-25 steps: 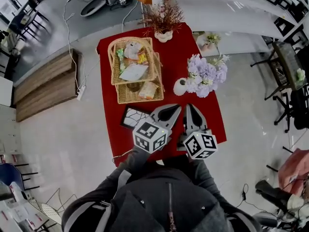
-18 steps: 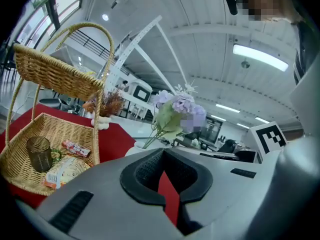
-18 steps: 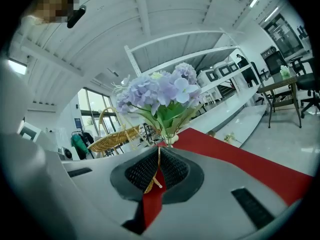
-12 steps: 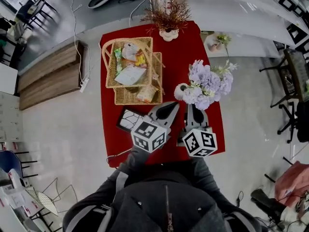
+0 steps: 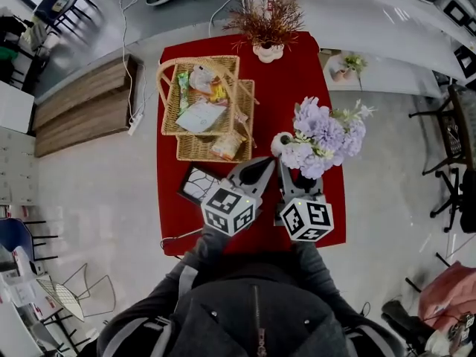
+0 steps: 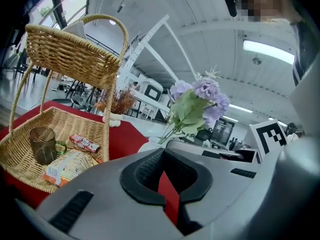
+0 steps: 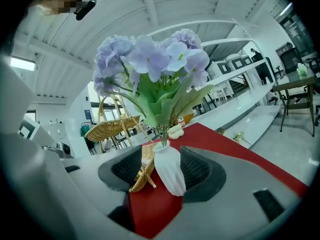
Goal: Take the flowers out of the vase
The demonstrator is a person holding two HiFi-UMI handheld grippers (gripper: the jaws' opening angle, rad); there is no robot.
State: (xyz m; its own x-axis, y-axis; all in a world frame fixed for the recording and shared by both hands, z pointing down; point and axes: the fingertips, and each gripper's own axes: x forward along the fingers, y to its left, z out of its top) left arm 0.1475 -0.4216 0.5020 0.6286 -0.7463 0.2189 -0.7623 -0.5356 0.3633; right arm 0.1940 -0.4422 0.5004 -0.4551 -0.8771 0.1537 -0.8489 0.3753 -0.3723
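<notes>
A small white vase [image 5: 280,141] holding purple flowers [image 5: 324,134] with green leaves stands on the red table [image 5: 260,80], right of centre. My right gripper [image 5: 295,171] sits just short of the vase, and its jaws are opening. In the right gripper view the vase [image 7: 169,171] stands ahead in the gap between the pads, untouched, with the flowers [image 7: 150,59] above. My left gripper [image 5: 256,171] is beside it on the left, shut and empty. In the left gripper view the flowers [image 6: 197,101] rise to the right beyond my left gripper [image 6: 162,151].
A two-tier wicker basket [image 5: 204,106] with snack packets fills the table's left half; its lower tray [image 6: 60,134] holds a glass mug [image 6: 42,144]. A dried plant in a white pot [image 5: 266,24] stands at the far edge. A dark patterned tile [image 5: 199,184] lies near the left gripper.
The right gripper's jaws have gone from shut to open. Both grippers have edged forward toward the vase. The left gripper stays shut.
</notes>
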